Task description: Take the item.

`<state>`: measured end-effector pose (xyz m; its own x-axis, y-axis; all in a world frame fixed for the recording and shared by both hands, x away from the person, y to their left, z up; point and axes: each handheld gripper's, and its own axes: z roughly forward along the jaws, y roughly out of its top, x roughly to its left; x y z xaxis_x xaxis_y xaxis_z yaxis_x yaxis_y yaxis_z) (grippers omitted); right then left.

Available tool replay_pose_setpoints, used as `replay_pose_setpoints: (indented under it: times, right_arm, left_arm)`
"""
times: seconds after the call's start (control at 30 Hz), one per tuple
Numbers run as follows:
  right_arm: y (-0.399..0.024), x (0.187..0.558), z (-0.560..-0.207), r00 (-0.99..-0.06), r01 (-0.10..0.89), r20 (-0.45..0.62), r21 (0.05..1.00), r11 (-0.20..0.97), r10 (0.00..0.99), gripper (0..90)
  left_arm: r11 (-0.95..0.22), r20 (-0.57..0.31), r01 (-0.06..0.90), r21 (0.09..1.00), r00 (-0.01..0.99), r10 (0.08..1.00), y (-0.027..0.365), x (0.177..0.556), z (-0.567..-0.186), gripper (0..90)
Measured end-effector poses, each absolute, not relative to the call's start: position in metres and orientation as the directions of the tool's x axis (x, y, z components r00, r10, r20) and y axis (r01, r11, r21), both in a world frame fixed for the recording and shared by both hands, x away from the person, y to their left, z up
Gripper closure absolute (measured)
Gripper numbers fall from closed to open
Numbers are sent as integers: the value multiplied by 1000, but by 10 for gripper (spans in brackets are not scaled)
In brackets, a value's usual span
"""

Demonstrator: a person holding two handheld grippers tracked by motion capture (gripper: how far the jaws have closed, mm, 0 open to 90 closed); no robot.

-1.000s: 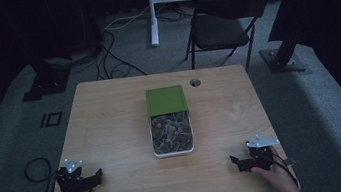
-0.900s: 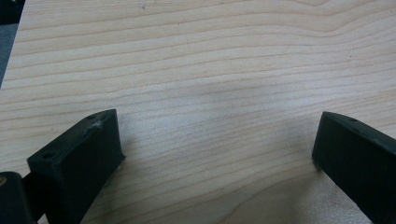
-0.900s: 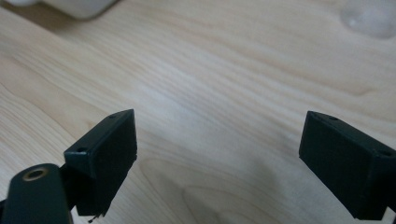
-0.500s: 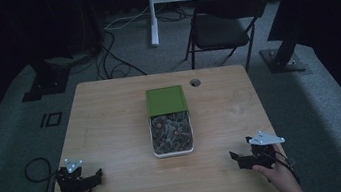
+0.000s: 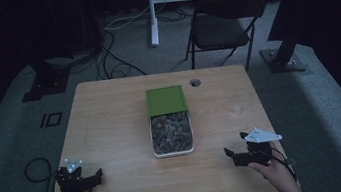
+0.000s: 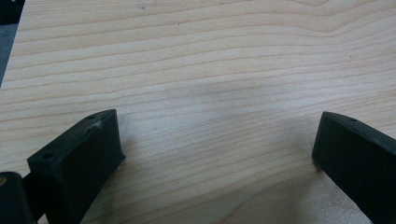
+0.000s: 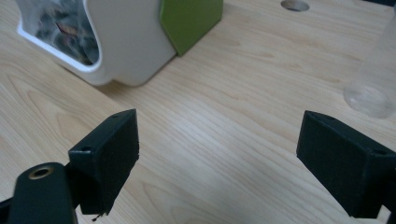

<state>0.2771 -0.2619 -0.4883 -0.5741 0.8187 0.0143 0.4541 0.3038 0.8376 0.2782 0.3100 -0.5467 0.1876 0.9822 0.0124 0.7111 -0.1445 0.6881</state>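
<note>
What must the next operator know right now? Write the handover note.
Left gripper: jaws open, holding nothing, low over bare wood near the table's front left corner.
Right gripper: jaws open, holding nothing, near the front right corner, aimed toward the white box.
The white box sits mid-table, full of small pieces; its green lid is slid back, covering the far half.
A clear cup stands on the table ahead of the right gripper.
Done: nothing grasped yet. Left: reach in and start.
</note>
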Motion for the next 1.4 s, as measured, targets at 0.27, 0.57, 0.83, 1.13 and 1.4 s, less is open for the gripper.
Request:
replay_pose_setpoints:
  times: [0.27,0.57,0.83,1.13,1.4]
  right_arm:
    - [-254,278,-476,-582,430,18,855,289,813,123]
    - [-241,280,-462,-604,395,2,869,298,797,121]
    - [-228,283,-455,-627,376,-3,874,307,779,121]
    - [-219,289,-445,-637,351,-15,885,307,771,121]
    - [-209,292,-441,-648,336,-24,888,315,761,121]
  left_arm:
    - [-145,12,711,688,188,982,310,278,-547,19]
    - [-145,12,711,688,188,982,310,278,-547,19]
    - [-145,13,711,688,188,982,310,278,-547,19]
    - [-145,12,711,688,188,982,310,278,-547,19]
    - [-145,12,711,688,188,982,310,278,-547,19]
